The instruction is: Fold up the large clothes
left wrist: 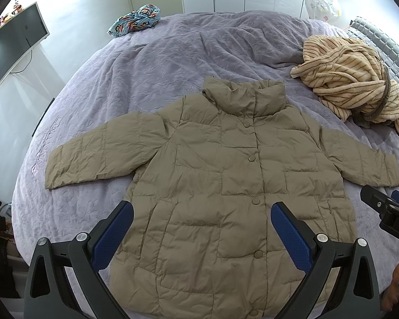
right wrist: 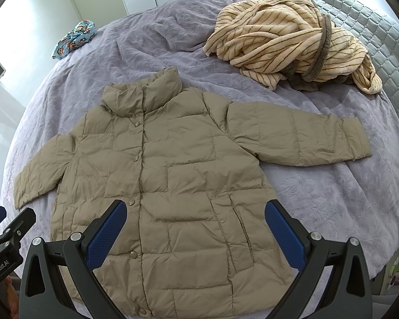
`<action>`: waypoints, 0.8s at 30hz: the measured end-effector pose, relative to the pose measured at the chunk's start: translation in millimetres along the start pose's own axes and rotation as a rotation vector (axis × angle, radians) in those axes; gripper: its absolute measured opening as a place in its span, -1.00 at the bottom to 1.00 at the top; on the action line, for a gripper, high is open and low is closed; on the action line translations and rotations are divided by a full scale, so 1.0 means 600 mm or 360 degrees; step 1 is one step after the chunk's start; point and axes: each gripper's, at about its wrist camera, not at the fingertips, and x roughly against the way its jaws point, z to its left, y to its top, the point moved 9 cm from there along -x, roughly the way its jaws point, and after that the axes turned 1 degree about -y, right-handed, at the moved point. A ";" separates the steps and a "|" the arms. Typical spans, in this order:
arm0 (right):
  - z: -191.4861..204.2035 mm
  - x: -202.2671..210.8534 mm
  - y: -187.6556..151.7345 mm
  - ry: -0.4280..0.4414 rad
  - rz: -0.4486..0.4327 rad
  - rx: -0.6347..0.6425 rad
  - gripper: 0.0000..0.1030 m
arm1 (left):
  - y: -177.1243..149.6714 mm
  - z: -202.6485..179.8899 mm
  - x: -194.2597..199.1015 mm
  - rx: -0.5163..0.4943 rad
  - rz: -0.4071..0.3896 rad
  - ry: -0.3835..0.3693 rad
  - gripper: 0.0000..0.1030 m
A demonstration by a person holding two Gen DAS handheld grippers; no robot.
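Observation:
A khaki quilted puffer jacket lies flat and face up on the bed, buttoned, collar away from me, both sleeves spread out to the sides. It also shows in the right wrist view. My left gripper is open and empty, above the jacket's lower front. My right gripper is open and empty, above the jacket's lower right side. The right gripper's body shows at the right edge of the left wrist view. The left gripper's body shows at the left edge of the right wrist view.
The bed has a lilac quilted cover. A crumpled striped beige robe lies at the far right, also in the right wrist view. A blue patterned cloth lies at the far left edge. A monitor hangs on the left.

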 end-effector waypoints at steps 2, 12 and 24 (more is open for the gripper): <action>-0.003 0.002 0.000 0.0000 0.0000 -0.0002 1.00 | 0.000 0.000 -0.001 -0.0002 0.0003 -0.0001 1.00; -0.001 0.000 -0.002 -0.0003 0.0008 -0.0008 1.00 | 0.003 0.000 -0.002 0.0003 -0.0038 -0.0015 1.00; 0.029 -0.040 -0.038 0.0192 0.0221 -0.0156 1.00 | -0.009 0.029 -0.036 0.0132 -0.0004 -0.0201 1.00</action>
